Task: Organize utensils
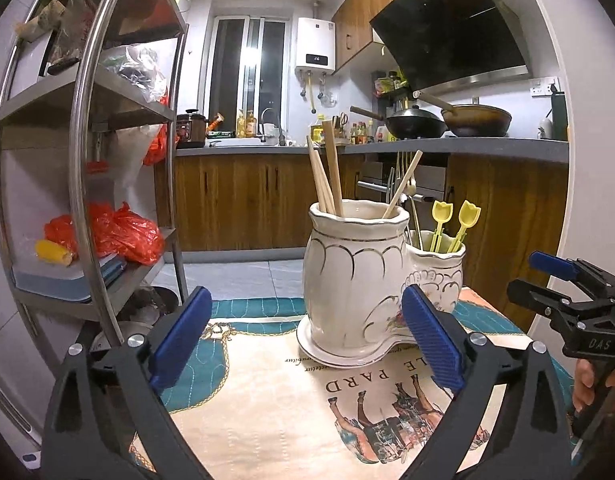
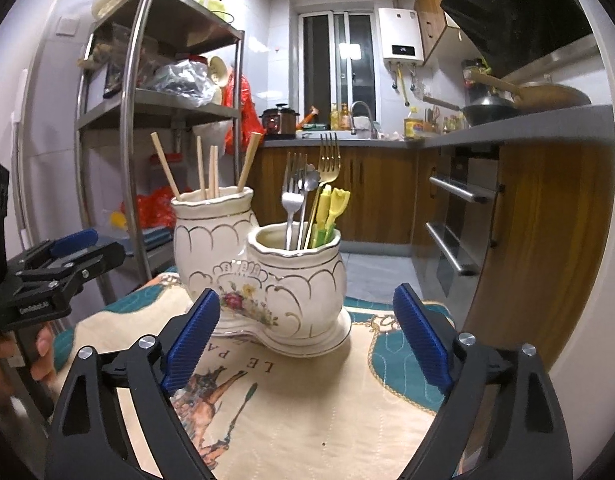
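1. The left tongs (image 1: pixel 303 336) stand wide, their blue pads apart with nothing between them; they sit low over the table (image 1: pixel 267 400), in front of the holder.
2. The right tongs (image 2: pixel 307 340) are likewise spread wide and grip nothing, pointing at the shorter cup from close by.
3. The ceramic utensil holder (image 1: pixel 351 280), cream with gilt scallops and a painted flower spray, stands upright on the printed cloth (image 2: pixel 307 420). It is two joined cups on one shared base: a taller cup and a shorter one.
4. The wooden chopsticks (image 1: pixel 331 172) stand in the taller cup, leaning apart against its rim.
5. The forks (image 2: pixel 293 196), silver and gold-toned, stand tines up in the shorter cup, together with a flower-headed metal piece.
6. The yellow plastic picks (image 2: pixel 335 208) with tulip-shaped tops share that shorter cup, beside the forks.
7. In the left wrist view the right tongs show at the right edge, held by a hand (image 1: pixel 587 376).
8. A steel shelf rack (image 2: pixel 155 120) with bags and boxes stands to the left of the table.
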The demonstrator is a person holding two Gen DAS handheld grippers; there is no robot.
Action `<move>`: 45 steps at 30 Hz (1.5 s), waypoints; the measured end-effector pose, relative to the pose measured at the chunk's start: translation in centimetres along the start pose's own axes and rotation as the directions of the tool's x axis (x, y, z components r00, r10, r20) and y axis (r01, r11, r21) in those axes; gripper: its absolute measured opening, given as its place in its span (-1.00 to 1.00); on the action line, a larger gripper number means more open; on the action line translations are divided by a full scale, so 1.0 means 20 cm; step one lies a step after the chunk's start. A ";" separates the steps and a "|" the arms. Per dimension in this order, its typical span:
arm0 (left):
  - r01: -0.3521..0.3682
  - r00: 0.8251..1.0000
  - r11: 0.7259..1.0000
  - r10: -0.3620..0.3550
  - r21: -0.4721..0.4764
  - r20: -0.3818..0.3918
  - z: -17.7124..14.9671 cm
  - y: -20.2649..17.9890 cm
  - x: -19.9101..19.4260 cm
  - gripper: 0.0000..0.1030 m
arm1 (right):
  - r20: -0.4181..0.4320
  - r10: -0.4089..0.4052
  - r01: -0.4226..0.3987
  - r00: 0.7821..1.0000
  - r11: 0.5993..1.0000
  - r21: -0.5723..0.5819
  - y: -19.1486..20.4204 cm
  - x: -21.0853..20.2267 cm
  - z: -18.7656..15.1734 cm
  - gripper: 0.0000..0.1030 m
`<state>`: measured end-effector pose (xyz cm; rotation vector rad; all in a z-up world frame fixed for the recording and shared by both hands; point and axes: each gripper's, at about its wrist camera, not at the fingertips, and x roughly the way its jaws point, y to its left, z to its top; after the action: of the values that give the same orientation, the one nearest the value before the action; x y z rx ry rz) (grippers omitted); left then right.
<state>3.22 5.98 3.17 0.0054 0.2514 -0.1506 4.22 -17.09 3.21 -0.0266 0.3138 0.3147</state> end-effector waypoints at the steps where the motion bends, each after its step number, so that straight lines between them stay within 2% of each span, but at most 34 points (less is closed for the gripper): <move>1: 0.000 1.000 1.000 0.000 -0.001 0.000 0.00 0.00 0.00 0.85 | -0.002 0.001 -0.001 1.000 1.000 0.003 0.00 0.00 0.00 0.73; 11: -0.018 1.000 0.999 0.018 0.038 -0.004 0.00 -0.04 0.00 0.89 | -0.003 -0.004 0.004 1.000 1.000 0.004 0.03 0.00 0.00 0.73; 45: -0.035 0.999 0.999 0.034 0.028 0.008 -0.01 -0.02 0.00 0.89 | -0.002 -0.004 0.004 1.000 1.000 0.006 0.03 0.01 0.00 0.73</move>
<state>3.04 5.53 3.10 0.0367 0.2414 -0.1197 4.17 -16.48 3.21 -0.0217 0.3171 0.3093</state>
